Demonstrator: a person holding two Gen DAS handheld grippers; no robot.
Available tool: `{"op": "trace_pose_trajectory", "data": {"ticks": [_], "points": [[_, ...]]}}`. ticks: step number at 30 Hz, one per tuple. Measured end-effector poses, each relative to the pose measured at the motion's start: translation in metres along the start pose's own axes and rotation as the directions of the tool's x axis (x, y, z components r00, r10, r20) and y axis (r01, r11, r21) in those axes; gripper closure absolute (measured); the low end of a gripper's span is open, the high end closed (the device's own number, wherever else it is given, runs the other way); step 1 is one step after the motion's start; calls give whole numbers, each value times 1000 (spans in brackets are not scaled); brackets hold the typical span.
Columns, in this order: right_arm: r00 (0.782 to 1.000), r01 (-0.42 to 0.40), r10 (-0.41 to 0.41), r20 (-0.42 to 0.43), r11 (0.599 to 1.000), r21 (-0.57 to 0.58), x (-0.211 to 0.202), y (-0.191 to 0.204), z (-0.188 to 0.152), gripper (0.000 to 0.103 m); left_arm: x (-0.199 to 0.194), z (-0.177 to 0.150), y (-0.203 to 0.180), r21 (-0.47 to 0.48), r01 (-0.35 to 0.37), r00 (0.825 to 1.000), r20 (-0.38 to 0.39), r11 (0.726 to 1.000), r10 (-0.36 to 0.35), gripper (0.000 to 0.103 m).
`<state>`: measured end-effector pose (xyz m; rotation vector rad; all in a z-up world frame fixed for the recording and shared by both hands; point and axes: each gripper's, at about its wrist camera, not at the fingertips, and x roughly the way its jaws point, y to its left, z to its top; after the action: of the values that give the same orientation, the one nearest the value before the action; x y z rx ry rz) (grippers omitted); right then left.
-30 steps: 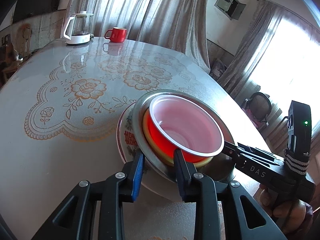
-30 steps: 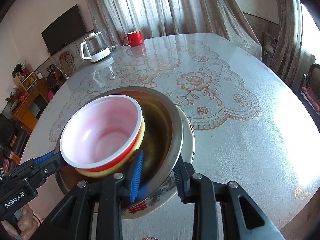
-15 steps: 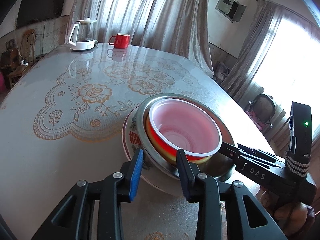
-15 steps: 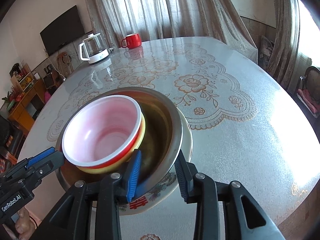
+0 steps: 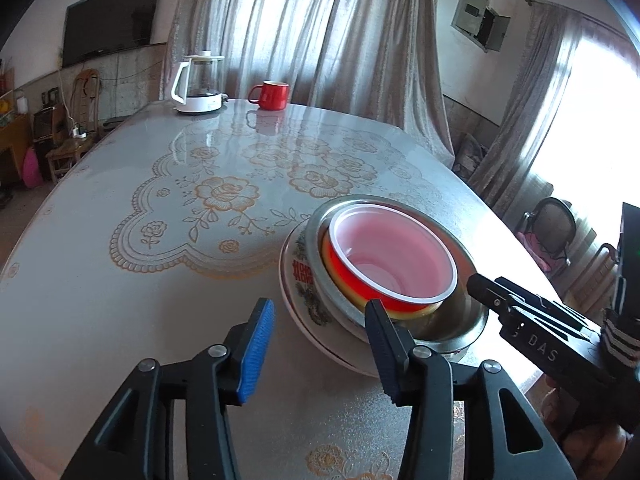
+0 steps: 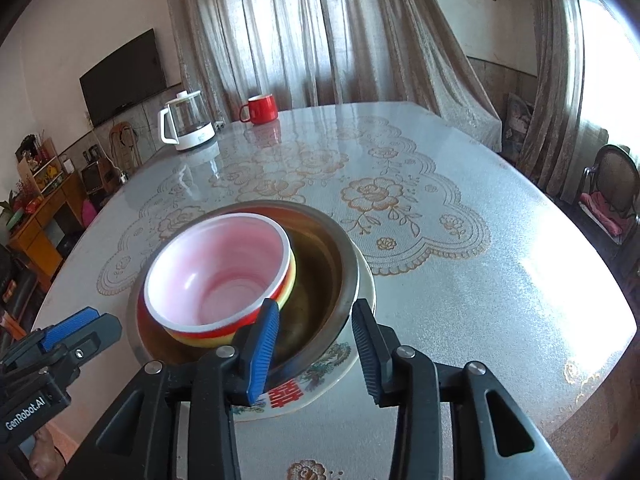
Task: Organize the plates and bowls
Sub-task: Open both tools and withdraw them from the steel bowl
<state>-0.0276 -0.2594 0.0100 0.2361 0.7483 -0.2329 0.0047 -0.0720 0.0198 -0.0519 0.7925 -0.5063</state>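
A stack stands near the table's front edge: a white patterned plate [image 5: 298, 280] [image 6: 320, 384] at the bottom, a steel bowl [image 5: 460, 320] [image 6: 320, 264] on it, a yellow bowl [image 5: 412, 312] [image 6: 294, 280] inside that, and a red bowl with a white inside [image 5: 394, 256] [image 6: 218, 276] on top. My left gripper [image 5: 320, 344] is open and empty, just in front of the stack. My right gripper [image 6: 314, 344] is open, its jaws either side of the steel bowl's near rim, apart from it. Each gripper shows in the other's view [image 5: 488, 292] [image 6: 80, 324].
A round table [image 5: 120, 320] [image 6: 520, 280] with a floral cover. A white kettle [image 5: 198, 84] [image 6: 186, 126] and a red mug [image 5: 272, 95] [image 6: 262, 109] stand at the far side. A chair [image 6: 612, 196] stands to the right.
Both grippers have drawn back from the stack and opened wider. The left gripper has come off the stack's rim. The stack stays on the table.
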Motion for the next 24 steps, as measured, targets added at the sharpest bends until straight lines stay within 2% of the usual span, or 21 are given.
{"op": "trace_pose_trajectory", "data": {"ticks": [8,11,18,19,20,21,24], "points": [[994,78,-77,78,997,-17,-16,13,-13,64,-7,-8,0,-2,-129,990,64,992,129,40],[991,95,-93,100,996,-7,-22,14,-20,64,-8,-10,1,-4,-141,987,79,990,141,32],[981,122,-120,151,993,0,-34,18,-24,62,-14,-13,-4,8,-171,979,118,985,169,24],[980,124,-122,156,992,-2,-35,19,-24,59,-14,-12,-5,6,-175,977,122,985,173,18],[980,125,-123,159,992,-2,-35,20,-25,52,-16,-13,-5,2,-178,976,126,984,176,14],[980,123,-121,161,992,-1,-36,21,-26,49,-17,-13,-5,-1,-183,975,129,983,181,13],[981,117,-115,156,993,-7,-35,24,-29,48,-18,-13,-5,-5,-189,973,132,982,188,12]]}}
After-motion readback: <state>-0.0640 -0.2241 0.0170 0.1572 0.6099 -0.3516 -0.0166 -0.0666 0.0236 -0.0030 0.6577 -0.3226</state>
